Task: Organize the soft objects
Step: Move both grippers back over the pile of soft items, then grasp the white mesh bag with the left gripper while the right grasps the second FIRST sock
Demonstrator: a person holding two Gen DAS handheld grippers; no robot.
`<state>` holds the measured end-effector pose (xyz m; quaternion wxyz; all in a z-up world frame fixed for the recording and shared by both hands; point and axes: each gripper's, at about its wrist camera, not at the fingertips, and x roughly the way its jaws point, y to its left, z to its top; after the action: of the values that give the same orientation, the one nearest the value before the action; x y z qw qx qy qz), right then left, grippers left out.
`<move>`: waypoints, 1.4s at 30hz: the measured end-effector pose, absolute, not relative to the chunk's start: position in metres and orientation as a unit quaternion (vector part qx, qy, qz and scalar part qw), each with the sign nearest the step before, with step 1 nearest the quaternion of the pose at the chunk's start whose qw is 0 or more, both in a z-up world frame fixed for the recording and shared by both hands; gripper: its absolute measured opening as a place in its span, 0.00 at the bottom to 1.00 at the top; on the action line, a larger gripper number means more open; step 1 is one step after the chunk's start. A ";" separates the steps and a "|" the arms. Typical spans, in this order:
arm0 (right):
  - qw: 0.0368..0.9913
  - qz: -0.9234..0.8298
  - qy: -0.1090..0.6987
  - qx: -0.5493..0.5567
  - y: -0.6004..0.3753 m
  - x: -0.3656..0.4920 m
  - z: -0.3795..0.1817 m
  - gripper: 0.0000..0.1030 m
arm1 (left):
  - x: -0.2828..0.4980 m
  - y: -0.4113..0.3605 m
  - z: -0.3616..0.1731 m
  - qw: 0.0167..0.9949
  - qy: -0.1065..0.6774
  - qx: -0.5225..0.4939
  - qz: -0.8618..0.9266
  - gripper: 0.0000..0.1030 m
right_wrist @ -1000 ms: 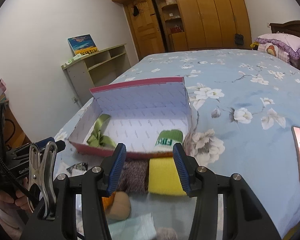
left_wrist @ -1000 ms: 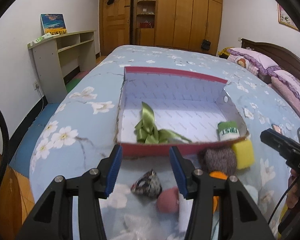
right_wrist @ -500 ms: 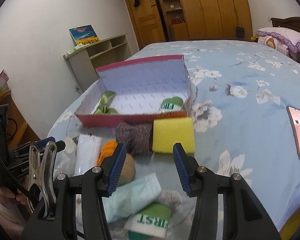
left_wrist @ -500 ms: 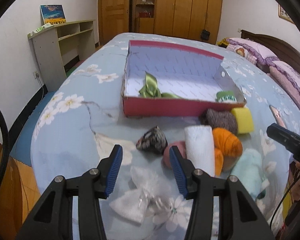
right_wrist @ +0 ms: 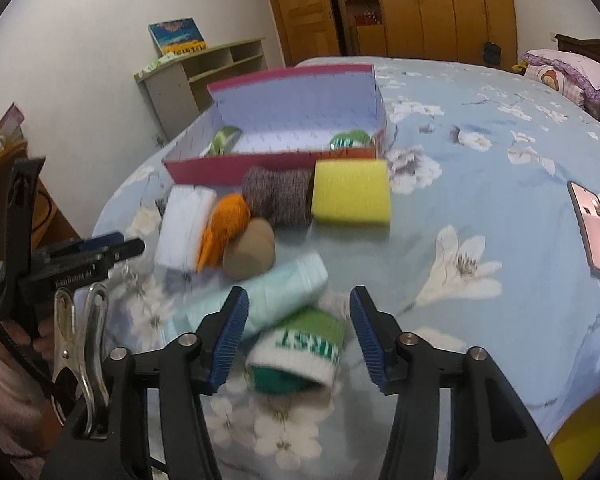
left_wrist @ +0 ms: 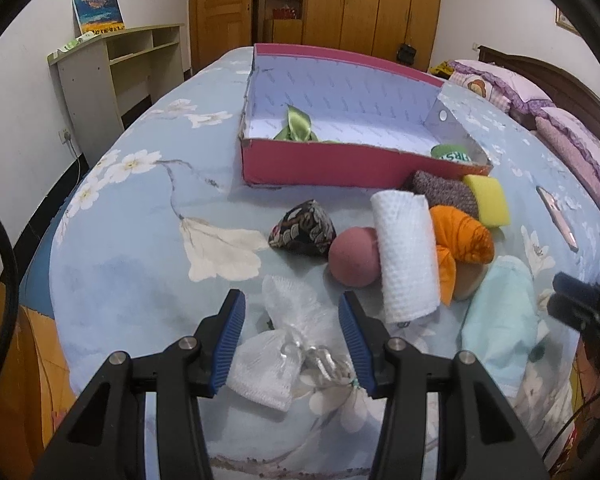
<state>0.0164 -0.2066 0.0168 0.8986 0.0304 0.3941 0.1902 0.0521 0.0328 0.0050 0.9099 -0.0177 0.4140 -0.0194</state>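
A red box [left_wrist: 340, 168] with a pale lining lies on the bed, holding a green ribbon [left_wrist: 296, 130] and a green rolled sock [left_wrist: 454, 155]. In front of it lie a patterned pouch [left_wrist: 304, 230], a pink ball [left_wrist: 354, 258], a white rolled towel [left_wrist: 406, 258], an orange cloth [left_wrist: 462, 236], a grey knit roll [left_wrist: 444, 192], a yellow sponge [left_wrist: 488, 198] and a mint towel [left_wrist: 500, 320]. My left gripper [left_wrist: 291, 340] is open over a white mesh bag [left_wrist: 288, 344]. My right gripper [right_wrist: 298, 340] has its jaws opening around a green and white sock roll [right_wrist: 300, 354], pads apart from it.
A pink phone [right_wrist: 594, 228] lies on the floral bedspread [right_wrist: 480, 152] to the right. Pillows [left_wrist: 500, 84] and a dark headboard are at the far right. A grey shelf unit [left_wrist: 112, 68] stands by the left wall, with wooden wardrobes behind. A steel clip [right_wrist: 82, 344] hangs on the left gripper.
Both grippers drew back from the box and tilted down, bringing the loose items into view. The left now frames the mesh bag, the right the sock roll with wider jaws.
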 end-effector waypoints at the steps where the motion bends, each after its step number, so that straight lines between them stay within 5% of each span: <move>1: 0.897 0.191 0.397 0.029 -0.207 0.014 0.014 0.55 | 0.052 0.033 0.004 0.909 0.415 -0.018 -0.020 0.50; 36: 0.868 0.215 0.446 0.036 -0.195 0.011 -0.031 0.59 | 0.040 0.038 -0.023 0.902 0.431 -0.002 -0.024 0.50; 42: 0.870 0.221 0.438 0.046 -0.195 0.011 -0.031 0.42 | 0.037 0.036 -0.021 0.903 0.428 -0.005 -0.036 0.35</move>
<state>0.0113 -0.1950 -0.0314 0.8704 0.0463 0.4376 0.2210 0.0367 0.0364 -0.0215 0.9032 -0.0046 0.4276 -0.0358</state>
